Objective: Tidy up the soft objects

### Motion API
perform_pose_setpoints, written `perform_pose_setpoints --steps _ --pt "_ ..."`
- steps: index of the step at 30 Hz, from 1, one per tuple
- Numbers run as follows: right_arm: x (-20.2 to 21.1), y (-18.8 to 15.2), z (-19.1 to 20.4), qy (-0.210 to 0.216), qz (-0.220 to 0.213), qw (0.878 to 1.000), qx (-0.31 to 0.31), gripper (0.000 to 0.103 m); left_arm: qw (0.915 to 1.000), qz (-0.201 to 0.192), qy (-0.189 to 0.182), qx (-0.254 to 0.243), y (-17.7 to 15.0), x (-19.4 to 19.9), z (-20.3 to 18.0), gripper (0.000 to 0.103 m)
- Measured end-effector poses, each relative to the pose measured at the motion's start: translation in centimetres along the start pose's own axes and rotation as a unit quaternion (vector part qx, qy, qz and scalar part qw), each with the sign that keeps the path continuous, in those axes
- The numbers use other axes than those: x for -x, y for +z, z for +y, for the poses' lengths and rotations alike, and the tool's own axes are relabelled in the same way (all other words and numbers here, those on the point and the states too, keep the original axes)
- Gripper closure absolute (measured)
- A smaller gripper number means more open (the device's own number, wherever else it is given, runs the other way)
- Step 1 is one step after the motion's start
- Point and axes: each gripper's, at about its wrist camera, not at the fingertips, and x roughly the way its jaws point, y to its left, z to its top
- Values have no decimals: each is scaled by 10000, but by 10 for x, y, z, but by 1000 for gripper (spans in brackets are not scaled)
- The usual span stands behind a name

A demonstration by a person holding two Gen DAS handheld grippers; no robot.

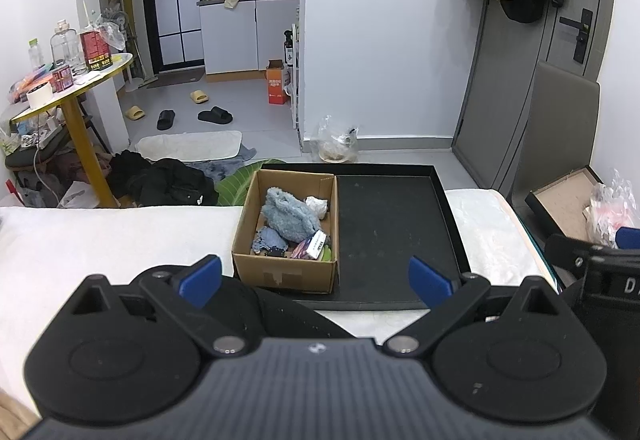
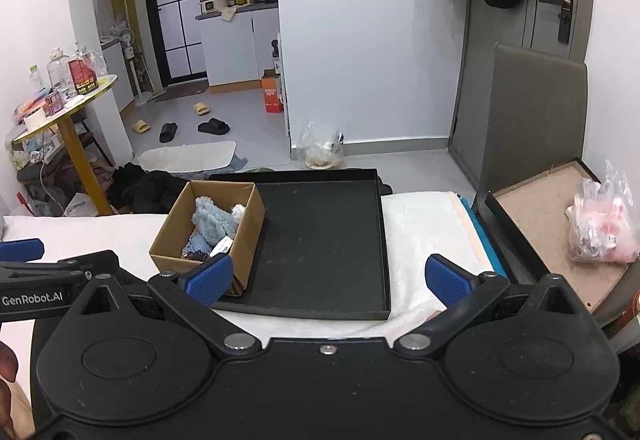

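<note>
A cardboard box (image 1: pixel 280 272) (image 2: pixel 248 236) stands in the left part of a black tray (image 1: pixel 392 216) (image 2: pixel 320 232) on a white-covered surface. In the box lie a fluffy blue-grey soft toy (image 1: pixel 290 216) (image 2: pixel 212 220), a white soft item (image 1: pixel 318 206) (image 2: pixel 239 212), a blue cloth (image 1: pixel 268 240) and some small packets (image 1: pixel 314 246). My left gripper (image 1: pixel 316 280) is open and empty, held back from the box's near side. My right gripper (image 2: pixel 328 278) is open and empty, over the tray's near edge.
The white-covered surface (image 1: pixel 100 240) runs left and right of the tray. A brown board with a plastic bag (image 2: pixel 604 232) lies at the right. Beyond are dark clothes (image 1: pixel 168 180) on the floor, a yellow round table (image 1: pixel 76 88), slippers and a grey door (image 1: pixel 532 40).
</note>
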Motion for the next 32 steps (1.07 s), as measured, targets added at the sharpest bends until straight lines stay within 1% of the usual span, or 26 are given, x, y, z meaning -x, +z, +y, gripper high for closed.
perform_pose_setpoints --steps 23,32 --pt "-2 -2 2 84 82 9999 11 0 10000 20 -37 -18 -1 -2 0 3" --pt "-4 -2 2 75 112 9999 -24 0 9999 22 -139 -83 -2 -3 -1 3"
